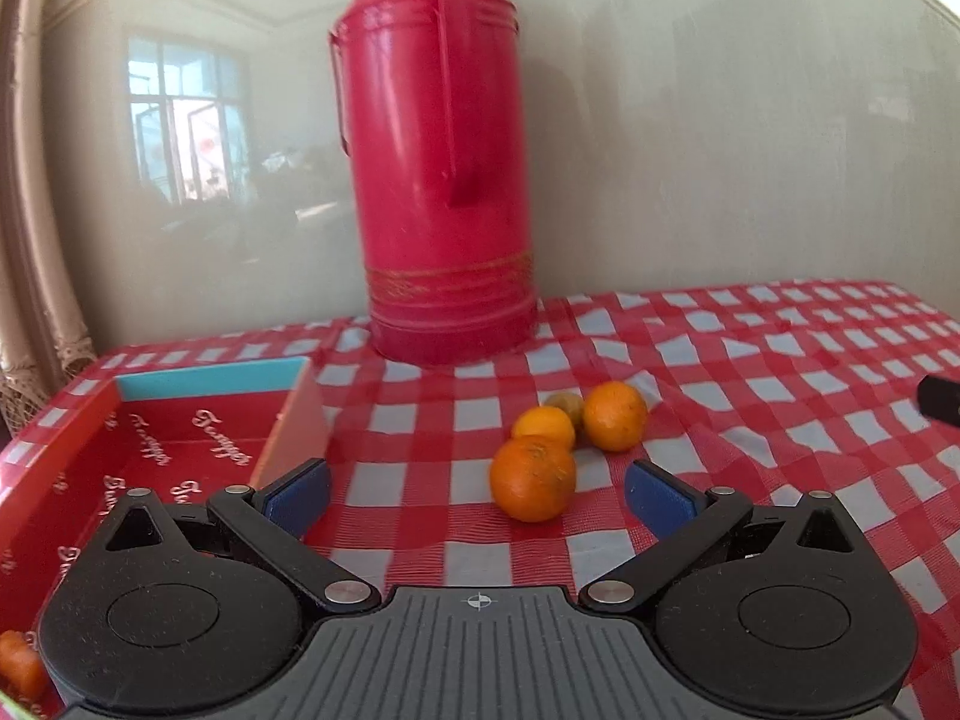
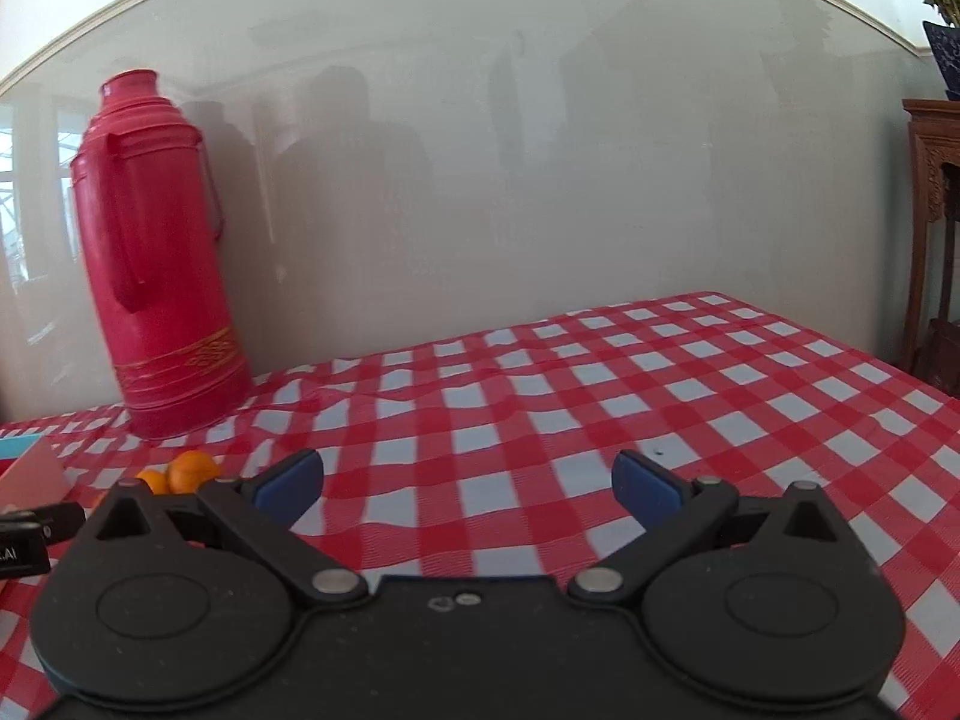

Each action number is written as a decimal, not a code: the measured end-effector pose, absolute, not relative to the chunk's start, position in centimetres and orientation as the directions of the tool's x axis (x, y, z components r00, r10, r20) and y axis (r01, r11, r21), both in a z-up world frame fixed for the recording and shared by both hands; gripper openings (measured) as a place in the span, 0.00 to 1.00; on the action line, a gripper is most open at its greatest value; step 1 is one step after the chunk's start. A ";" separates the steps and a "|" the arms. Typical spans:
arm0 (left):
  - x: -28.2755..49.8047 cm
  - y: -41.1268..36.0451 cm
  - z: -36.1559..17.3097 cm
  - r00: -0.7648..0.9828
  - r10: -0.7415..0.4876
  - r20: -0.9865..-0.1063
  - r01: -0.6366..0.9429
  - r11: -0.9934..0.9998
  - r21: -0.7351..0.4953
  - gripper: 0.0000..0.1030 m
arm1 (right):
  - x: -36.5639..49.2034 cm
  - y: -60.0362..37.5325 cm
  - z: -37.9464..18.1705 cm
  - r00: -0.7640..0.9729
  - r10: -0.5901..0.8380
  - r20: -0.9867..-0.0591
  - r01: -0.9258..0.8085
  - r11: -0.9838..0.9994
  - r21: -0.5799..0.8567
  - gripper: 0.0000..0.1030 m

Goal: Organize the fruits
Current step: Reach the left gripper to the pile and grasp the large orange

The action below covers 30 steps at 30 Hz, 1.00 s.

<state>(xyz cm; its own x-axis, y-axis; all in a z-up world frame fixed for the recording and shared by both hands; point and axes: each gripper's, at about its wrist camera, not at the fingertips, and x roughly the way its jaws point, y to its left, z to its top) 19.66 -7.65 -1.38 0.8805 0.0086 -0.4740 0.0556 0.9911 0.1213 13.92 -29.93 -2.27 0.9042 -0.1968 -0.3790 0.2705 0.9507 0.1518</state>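
While the left gripper (image 1: 477, 495) hovers with its blue-padded fingers (image 1: 298, 497) spread and empty, three round orange tangerines (image 1: 533, 479) and one small greenish fruit (image 1: 566, 405) lie clustered on the red-and-white checked desk (image 1: 780, 396), just right of the shallow red cardboard box (image 1: 180, 426). Judged from this, most sorting remains (one orange item (image 1: 21, 663) shows at the view's lower left corner); the right gripper (image 2: 468, 483), fingers likewise spread, holds nothing.

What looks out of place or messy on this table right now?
The fruit is loose: three oranges and a small brownish fruit sit clustered on the checked tablecloth, outside the red box. The cloth is also rumpled near the red thermos. Nothing looks spilled or damaged.
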 end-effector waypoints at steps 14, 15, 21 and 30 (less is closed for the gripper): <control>24.6 -9.2 -4.4 0.815 0.013 -0.579 0.053 0.994 0.097 0.60 | 14.9 -35.1 -3.7 0.875 -0.213 -0.435 0.352 0.896 0.271 0.94; 24.8 -9.1 -4.5 0.807 -0.013 -0.590 0.074 0.994 0.078 0.42 | 14.9 -35.1 -3.8 0.874 -0.215 -0.436 0.351 0.899 0.261 0.94; 23.8 -9.3 -3.7 0.813 -0.028 -0.582 0.080 0.995 0.064 0.40 | 14.4 -35.7 -3.7 0.872 -0.228 -0.433 0.360 0.899 0.251 0.94; 19.3 -5.8 0.1 0.861 -0.026 -0.507 0.048 0.998 0.031 0.40 | 14.2 -35.4 -3.7 0.872 -0.217 -0.440 0.360 0.892 0.274 0.94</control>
